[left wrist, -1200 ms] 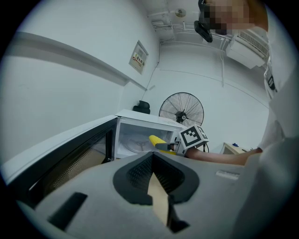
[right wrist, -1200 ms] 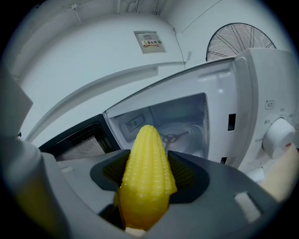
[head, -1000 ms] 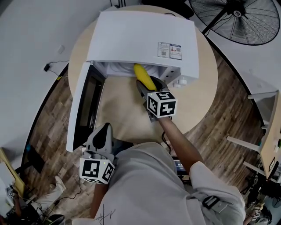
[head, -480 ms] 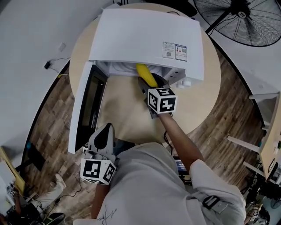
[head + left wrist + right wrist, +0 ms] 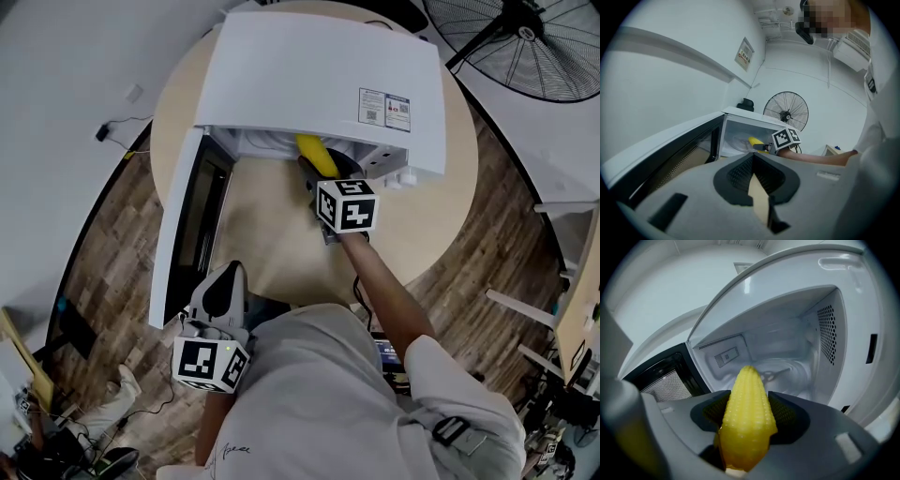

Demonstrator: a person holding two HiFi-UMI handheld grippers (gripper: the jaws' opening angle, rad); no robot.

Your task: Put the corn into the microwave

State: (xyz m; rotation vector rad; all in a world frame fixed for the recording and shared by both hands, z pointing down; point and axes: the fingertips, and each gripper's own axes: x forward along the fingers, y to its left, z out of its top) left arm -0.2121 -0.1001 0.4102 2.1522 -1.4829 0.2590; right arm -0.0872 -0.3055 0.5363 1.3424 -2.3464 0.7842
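1 round table (image 5: 272, 234) is seen, w/ 1 white microwave (image 5: 319, 75) set on it. 1 door (image 5: 178, 234) is swung fully open to the left side of the head view. 1 standing fan (image 5: 525, 42) is placed on the floor beyond the table. 2 grippers are counted, each w/ 1 marker cube.

The right gripper (image 5: 325, 176) is held at the mouth of the cavity, and its jaws are clamped on 1 corn (image 5: 747, 423). The cob is gripped at its thick end, and the tapered tip is pointed inward over 1 glass turntable (image 5: 785, 373). The left gripper (image 5: 752, 159) is kept low by the person's body, near the door's free edge. Its jaws are closed, tips met, w/ nothing btwn them.

Hidden or cut off: in the head view the cavity is covered by the microwave's top, and so is the corn's tip. The cob's base is buried btwn the pads. The fan is cropped by the frame edge. Label print on the microwave is too small to be read.
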